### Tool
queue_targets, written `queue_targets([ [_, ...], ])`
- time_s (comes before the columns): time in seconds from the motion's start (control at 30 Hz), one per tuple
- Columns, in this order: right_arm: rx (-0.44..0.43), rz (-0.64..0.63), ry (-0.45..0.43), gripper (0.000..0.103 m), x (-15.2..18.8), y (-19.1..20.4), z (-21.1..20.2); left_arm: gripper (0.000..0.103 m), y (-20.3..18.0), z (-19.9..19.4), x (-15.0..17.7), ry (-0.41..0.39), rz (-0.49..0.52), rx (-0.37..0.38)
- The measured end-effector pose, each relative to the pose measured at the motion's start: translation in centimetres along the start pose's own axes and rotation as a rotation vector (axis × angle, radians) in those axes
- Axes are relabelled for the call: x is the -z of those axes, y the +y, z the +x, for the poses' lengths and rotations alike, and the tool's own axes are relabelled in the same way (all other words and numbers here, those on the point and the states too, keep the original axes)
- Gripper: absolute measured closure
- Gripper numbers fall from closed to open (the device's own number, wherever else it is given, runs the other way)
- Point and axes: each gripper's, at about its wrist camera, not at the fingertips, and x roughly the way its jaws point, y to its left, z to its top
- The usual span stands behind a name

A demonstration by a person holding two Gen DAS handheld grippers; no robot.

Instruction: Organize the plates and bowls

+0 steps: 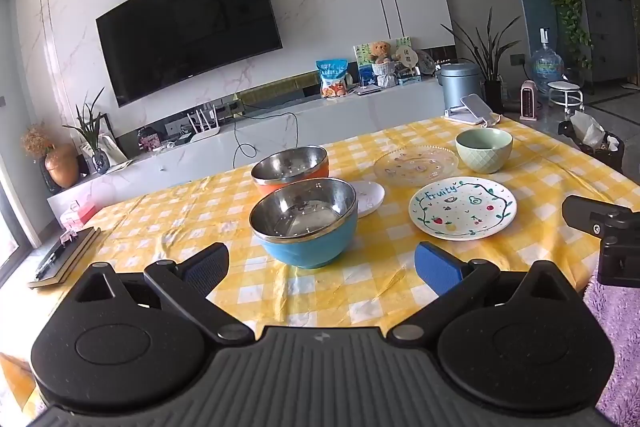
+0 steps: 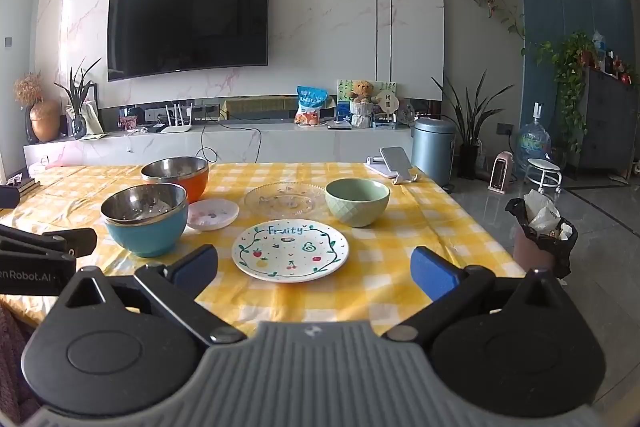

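Left gripper (image 1: 322, 263) agape, bin (image 2: 542, 239) right-view only

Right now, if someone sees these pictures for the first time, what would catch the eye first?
Probably the yellow checked tablecloth, and on it the white "Fruity" plate at the near middle. Left of the plate stands the blue bowl with a steel lining, the orange bowl behind it. Both the left gripper and right gripper are open, holding nothing.

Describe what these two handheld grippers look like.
Both match: the left gripper and right gripper have black linkage arms, blue finger pads, round black side housings and a ribbed grey centre. White "Robot.AI" lettering marks the left gripper's side.
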Motion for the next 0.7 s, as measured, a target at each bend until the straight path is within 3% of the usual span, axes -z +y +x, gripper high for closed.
queue_targets([
  [0.7,0.001,-0.004,0.006,0.002,0.04,0.06,0.04,0.000,0.14,-0.06,0.00,0.001,-0.004,0.002],
])
